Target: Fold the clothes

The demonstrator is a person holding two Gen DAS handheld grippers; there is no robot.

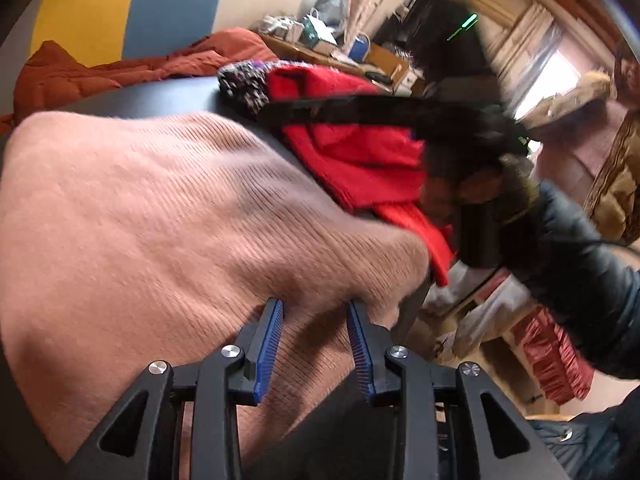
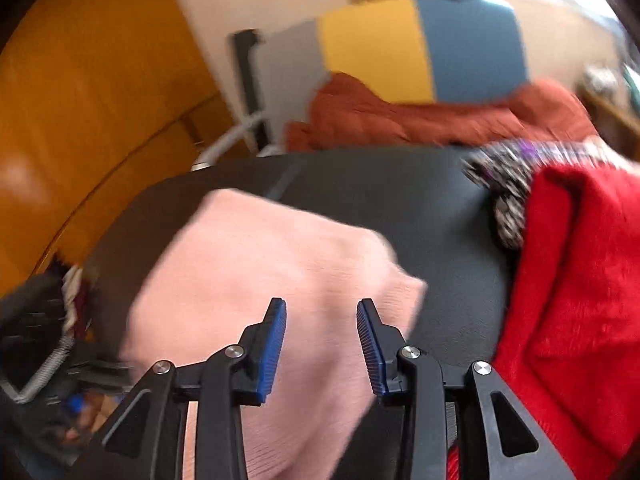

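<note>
Both grippers hang over a pink sweater (image 1: 168, 216) spread on a dark table (image 1: 160, 100). Seen from its own wrist camera, the left gripper (image 1: 315, 312) has its 2 blue-padded fingers (image 1: 269, 350) parted, tips at the near edge of the knit where it drapes over the table's corner; fabric shows in the gap, but the pads do not press on it. From the right wrist camera, the right gripper (image 2: 321, 312) likewise has its jaws spread, poised above a blurred corner of the same pink sweater (image 2: 256, 280), with nothing pinched between the pads (image 2: 276, 352). The sweater covers the near part of the table (image 2: 360, 184), its ribbed weave running away from the left gripper. Beyond it, just beside its far edge, lies a red garment (image 1: 352, 152) in a heap, and a speckled black-and-purple knit (image 1: 242, 82) sits against that heap's far side. In the left view a blurred black shape, probably the other gripper with a dark padded sleeve (image 1: 580, 272), crosses in front of the red garment. Behind the table an orange quilt (image 1: 120, 64) is bunched up below a yellow and blue panel (image 1: 132, 4). In the right view, orange-brown wood (image 2: 80, 100) fills the left side.
</note>
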